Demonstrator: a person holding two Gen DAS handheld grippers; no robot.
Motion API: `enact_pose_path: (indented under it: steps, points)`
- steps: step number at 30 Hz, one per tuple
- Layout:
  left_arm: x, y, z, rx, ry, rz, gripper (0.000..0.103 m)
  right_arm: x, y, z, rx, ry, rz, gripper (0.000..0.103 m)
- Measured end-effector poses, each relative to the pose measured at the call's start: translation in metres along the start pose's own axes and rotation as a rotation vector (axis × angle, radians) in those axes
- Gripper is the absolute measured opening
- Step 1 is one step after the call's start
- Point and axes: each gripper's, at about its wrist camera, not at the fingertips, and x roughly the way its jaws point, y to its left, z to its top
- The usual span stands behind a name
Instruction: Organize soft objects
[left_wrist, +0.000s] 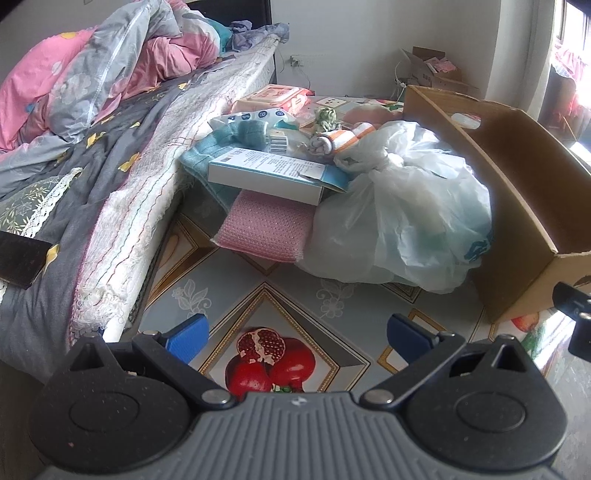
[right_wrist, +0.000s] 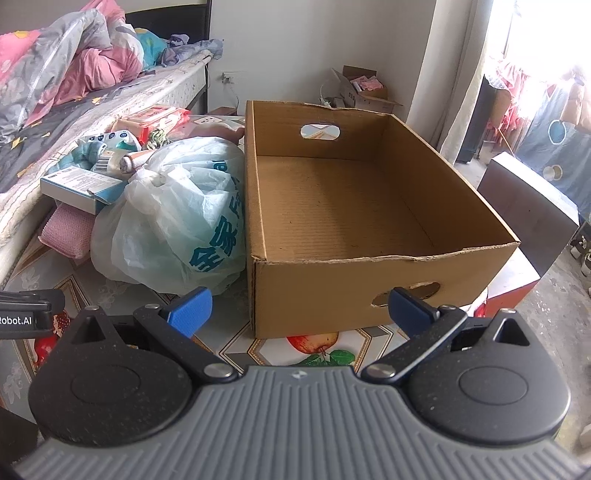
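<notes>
Left of the cardboard box (right_wrist: 369, 206), touching its wall, a knotted plastic bag (right_wrist: 173, 218) lies on the fruit-patterned worktop (left_wrist: 280, 295), with a pink cloth (left_wrist: 264, 230) and teal towel (left_wrist: 207, 153) beyond it. Left tongs (left_wrist: 297, 334) and right tongs (right_wrist: 299, 304) both gape empty.

A bed (left_wrist: 122, 155) with a grey patterned sheet and a heap of pink and grey quilts (left_wrist: 110, 62) runs along the left, its dark headboard (right_wrist: 166, 14) against the white wall (right_wrist: 295, 44). Beside the bed lies a fruit-printed surface (left_wrist: 273, 310), and beyond its foot a wall socket (right_wrist: 229, 78). Far right of the bed, bright daylight pours through a window (right_wrist: 535, 37) above a dark cabinet (right_wrist: 528, 206).
</notes>
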Motion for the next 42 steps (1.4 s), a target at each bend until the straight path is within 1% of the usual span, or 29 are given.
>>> enact_pose_path:
  steps: [7,19,30,42]
  points:
    - [0.004,-0.01,0.0,0.025,0.02,-0.021,0.103,0.001,-0.007,-0.001,0.002,0.012,-0.021,0.102]
    - [0.01,-0.015,0.0,0.028,0.055,-0.033,0.103,0.006,-0.009,0.001,-0.003,0.033,-0.027,0.102]
    - [0.013,-0.018,0.002,0.043,0.061,-0.035,0.103,0.006,-0.009,0.002,-0.002,0.035,-0.04,0.102]
    - [0.014,-0.015,0.002,0.038,0.065,-0.025,0.103,0.008,-0.007,0.002,-0.002,0.044,-0.032,0.102]
